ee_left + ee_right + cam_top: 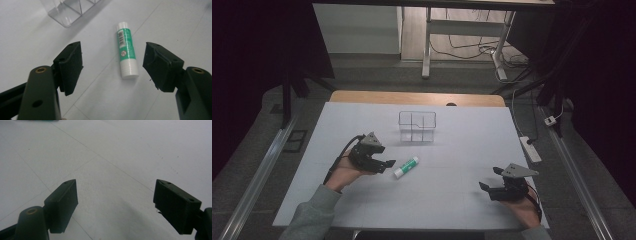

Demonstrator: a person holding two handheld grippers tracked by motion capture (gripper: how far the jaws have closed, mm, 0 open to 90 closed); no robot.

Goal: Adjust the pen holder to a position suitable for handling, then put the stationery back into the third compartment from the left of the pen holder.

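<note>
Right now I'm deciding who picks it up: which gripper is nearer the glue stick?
Left. The left gripper sits open just left of the glue stick, jaws aimed at it. The right gripper sits open far off toward the table's right edge.

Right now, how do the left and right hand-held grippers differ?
The left hand-held gripper sits right beside the glue stick, which lies on the table ahead of its open jaws in the left gripper view; the right hand-held gripper has bare table between its jaws. The left is nearer the clear organizer; the right sits near the table's front edge. Both are open and hold nothing.
</note>
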